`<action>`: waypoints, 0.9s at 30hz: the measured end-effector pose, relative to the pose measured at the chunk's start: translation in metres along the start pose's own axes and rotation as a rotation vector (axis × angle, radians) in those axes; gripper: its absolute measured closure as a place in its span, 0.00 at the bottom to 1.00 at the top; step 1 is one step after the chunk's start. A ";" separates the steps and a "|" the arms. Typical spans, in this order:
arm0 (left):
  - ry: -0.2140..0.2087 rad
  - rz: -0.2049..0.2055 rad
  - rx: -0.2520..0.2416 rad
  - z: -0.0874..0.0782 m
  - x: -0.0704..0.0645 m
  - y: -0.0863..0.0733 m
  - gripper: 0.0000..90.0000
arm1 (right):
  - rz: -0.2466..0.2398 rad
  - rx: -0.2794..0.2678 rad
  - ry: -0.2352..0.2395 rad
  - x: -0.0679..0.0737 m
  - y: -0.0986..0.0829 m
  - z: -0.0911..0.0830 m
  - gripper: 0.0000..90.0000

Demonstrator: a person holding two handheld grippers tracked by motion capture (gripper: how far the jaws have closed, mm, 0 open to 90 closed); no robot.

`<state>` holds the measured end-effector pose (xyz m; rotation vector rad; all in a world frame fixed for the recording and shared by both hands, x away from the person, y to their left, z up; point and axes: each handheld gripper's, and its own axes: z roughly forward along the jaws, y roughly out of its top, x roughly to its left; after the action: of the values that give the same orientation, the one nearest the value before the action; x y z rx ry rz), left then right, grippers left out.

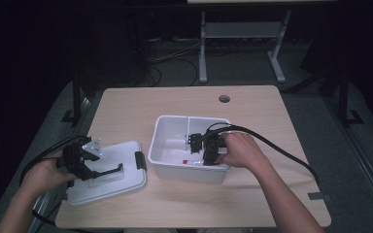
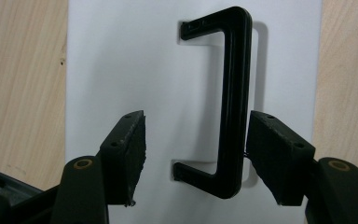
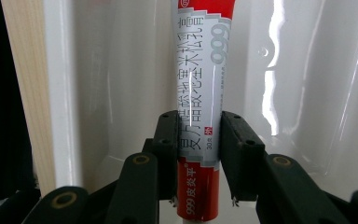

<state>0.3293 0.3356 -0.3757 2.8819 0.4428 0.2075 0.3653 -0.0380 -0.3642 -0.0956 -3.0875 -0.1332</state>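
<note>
A white plastic bin (image 1: 161, 127) stands mid-table, split by a divider (image 1: 188, 127). Its white lid (image 1: 126, 150) lies flat at the front left, with a black handle (image 2: 233, 102) on top. My left gripper (image 2: 198, 142) is open over the lid (image 2: 121, 60), its jaws on either side of the handle's long bar; the right pad (image 2: 275, 158) looks to be touching the bar. In the high view the left gripper (image 1: 112, 171) sits low on the lid. My right gripper (image 3: 199, 140) is shut on a red and silver ointment tube (image 3: 200, 70) inside the bin (image 3: 307, 93). The high view has the right gripper (image 1: 199, 156) down in the bin's right compartment.
The lid carries a black latch (image 1: 140, 160) on its right edge. A round cable hole (image 1: 224, 98) sits near the table's far edge and a strip of tape (image 1: 318, 196) near its front right corner. Another table's legs (image 1: 203, 48) stand behind on the floor.
</note>
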 end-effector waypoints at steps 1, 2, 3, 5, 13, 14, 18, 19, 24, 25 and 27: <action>0.002 0.004 0.000 0.000 0.000 0.000 0.41 | -0.001 0.000 0.001 0.000 0.000 0.001 0.76; 0.002 0.004 -0.001 0.000 0.000 0.000 0.41 | 0.000 0.002 0.003 -0.001 0.000 0.001 0.75; 0.002 0.006 -0.001 0.000 0.000 0.001 0.41 | 0.000 0.002 0.002 -0.001 0.001 0.002 0.75; 0.002 0.005 -0.001 0.000 0.000 0.001 0.41 | 0.004 0.004 0.003 -0.001 0.001 0.003 0.75; 0.001 0.006 -0.001 0.000 0.000 0.001 0.41 | 0.013 -0.006 -0.003 -0.002 0.001 0.000 0.67; 0.001 0.007 -0.002 0.000 0.000 0.001 0.41 | 0.015 -0.003 -0.005 -0.002 0.001 0.000 0.67; -0.002 0.002 -0.003 0.001 -0.001 0.002 0.41 | 0.017 -0.007 -0.012 -0.002 0.000 -0.002 0.67; -0.002 0.003 -0.002 0.001 0.000 0.002 0.41 | 0.018 -0.010 -0.013 -0.002 0.000 -0.002 0.66; 0.001 0.008 0.000 0.000 0.000 0.003 0.41 | 0.019 -0.019 -0.023 -0.001 -0.002 -0.006 0.66; 0.000 0.008 0.000 0.000 0.000 0.003 0.41 | 0.017 -0.021 -0.028 -0.001 -0.002 -0.007 0.66; 0.000 0.009 0.001 0.000 0.000 0.004 0.41 | 0.012 -0.029 -0.035 -0.001 -0.004 -0.010 0.66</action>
<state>0.3305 0.3324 -0.3751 2.8851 0.4297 0.2095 0.3670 -0.0426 -0.3548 -0.1185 -3.1194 -0.1778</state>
